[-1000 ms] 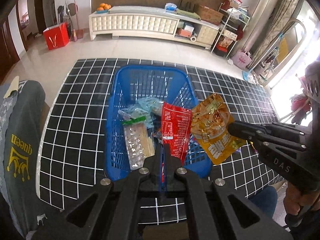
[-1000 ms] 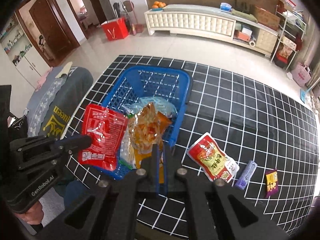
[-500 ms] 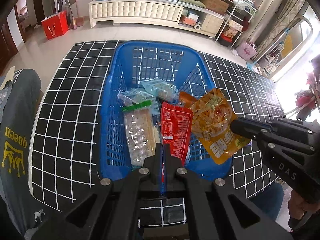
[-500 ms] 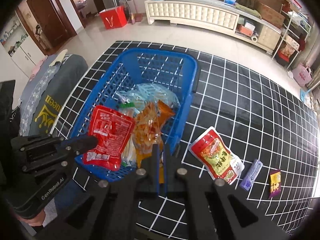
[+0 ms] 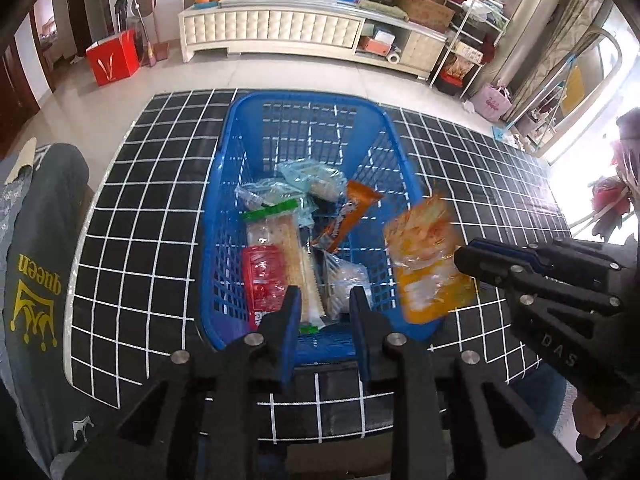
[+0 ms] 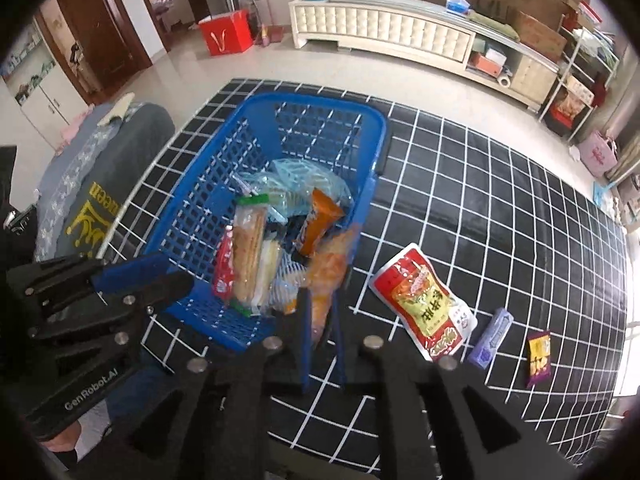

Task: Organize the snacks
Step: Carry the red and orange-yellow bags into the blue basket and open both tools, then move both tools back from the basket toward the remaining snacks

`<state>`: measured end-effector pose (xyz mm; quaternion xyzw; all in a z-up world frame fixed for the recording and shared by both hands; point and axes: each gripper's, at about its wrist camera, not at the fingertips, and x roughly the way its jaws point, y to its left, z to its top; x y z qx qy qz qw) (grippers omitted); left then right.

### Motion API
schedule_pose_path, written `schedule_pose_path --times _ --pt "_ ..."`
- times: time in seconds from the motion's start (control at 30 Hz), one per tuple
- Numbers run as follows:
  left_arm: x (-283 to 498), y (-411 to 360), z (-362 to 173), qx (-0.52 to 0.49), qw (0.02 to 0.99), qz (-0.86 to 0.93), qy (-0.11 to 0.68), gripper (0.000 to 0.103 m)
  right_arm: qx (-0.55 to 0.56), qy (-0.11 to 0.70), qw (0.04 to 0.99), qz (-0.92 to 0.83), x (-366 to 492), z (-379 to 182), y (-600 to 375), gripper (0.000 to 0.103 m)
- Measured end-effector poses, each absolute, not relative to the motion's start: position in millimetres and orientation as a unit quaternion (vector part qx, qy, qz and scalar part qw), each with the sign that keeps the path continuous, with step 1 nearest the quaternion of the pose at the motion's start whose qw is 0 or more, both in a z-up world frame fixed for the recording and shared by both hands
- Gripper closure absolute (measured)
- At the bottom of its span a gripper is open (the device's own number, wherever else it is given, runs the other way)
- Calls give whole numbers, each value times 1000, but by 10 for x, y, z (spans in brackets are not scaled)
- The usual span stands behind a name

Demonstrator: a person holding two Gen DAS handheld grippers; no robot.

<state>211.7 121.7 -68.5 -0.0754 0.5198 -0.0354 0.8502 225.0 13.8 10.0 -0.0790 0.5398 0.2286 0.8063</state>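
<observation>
A blue basket (image 5: 304, 96) (image 6: 320, 98) stands on the black grid tablecloth (image 5: 140, 200), holding several snacks. My left gripper (image 5: 324, 316) (image 6: 168, 276) is open over the basket's near end, with nothing between its fingers. The red packet (image 5: 262, 280) (image 6: 224, 268) lies inside against the left wall, beside a long cracker pack (image 5: 280, 248). My right gripper (image 6: 322, 320) (image 5: 464, 258) is open at the basket's right rim. The orange packet (image 6: 326, 276) (image 5: 428, 264) is motion-blurred between its fingers, over the rim.
On the cloth to the right of the basket lie a red-and-yellow pouch (image 6: 424, 304), a lilac bar (image 6: 490, 338) and a small purple-and-yellow packet (image 6: 538, 356). A grey "queen" cloth (image 5: 36, 280) covers a chair at the left table edge.
The left gripper opened and the red packet dropped into the basket. The right gripper's fingers spread and the orange packet now blurs loose between them.
</observation>
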Motion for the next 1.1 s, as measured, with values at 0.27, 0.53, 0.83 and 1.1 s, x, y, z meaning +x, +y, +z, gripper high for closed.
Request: schedule_pose_path --times 0.27,0.53,0.83,1.1 --pt "1947 1081 -415 -62 865 -41 497 73 -50 522 823 218 2105 365 -155 67" --pt "1803 818 -175 -44 877 -59 476 70 -37 500 842 199 1892 617 -514 65" --pt "1728 327 -37 -10 884 -88 458 62 -11 485 858 169 1753 694 -1072 56" --pt "1832 -109 -182 14 878 -104 466 51 24 497 857 132 1797 490 -1586 44"
